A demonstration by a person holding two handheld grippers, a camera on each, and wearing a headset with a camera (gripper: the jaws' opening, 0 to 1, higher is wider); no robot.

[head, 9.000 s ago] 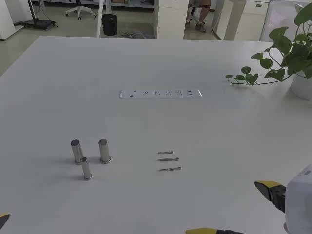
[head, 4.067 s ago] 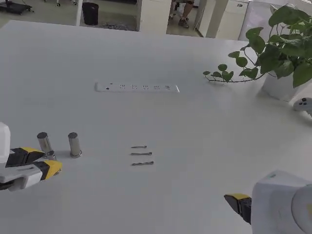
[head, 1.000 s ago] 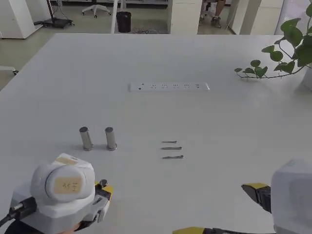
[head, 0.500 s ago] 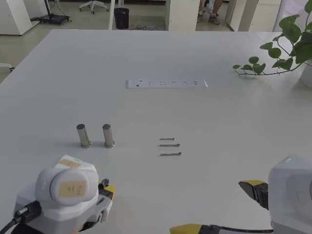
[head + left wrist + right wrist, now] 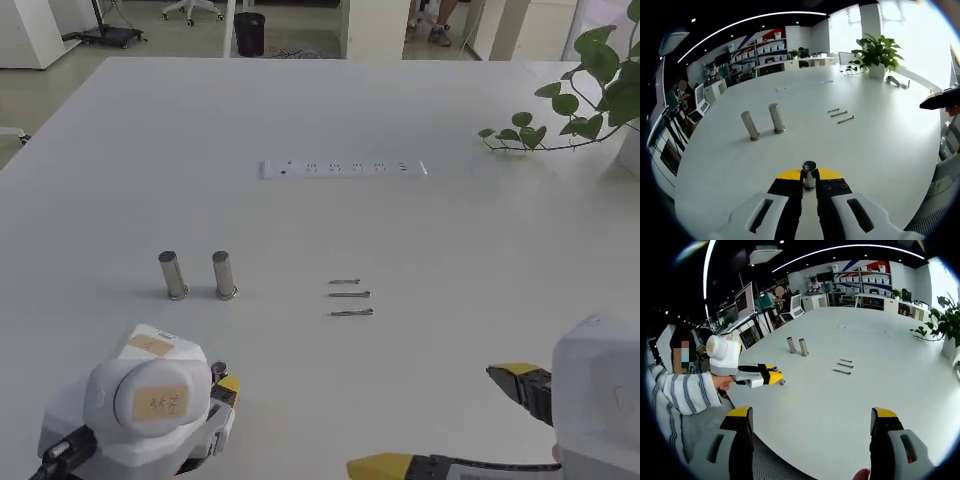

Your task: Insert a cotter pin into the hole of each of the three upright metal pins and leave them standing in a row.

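In the head view, we see the left gripper (image 5: 222, 385) low at the left, clamped on one metal pin (image 5: 218, 372) whose top just peeks out above the tips. The other two pins (image 5: 173, 275) stand upright side by side beyond it, well apart from it. The three cotter pins (image 5: 350, 295) lie parallel, ahead and to the left of the right gripper (image 5: 450, 420), whose jaws are spread wide and hold nothing.

In the left gripper view, the jaws pinch the metal pin at their tips. The two pins stand ahead to the left and the cotter pins ahead to the right.

In the right gripper view, the wide jaws frame the table (image 5: 810, 405). The cotter pins lie well ahead of them, the two pins farther off, and the left gripper is off to the left.
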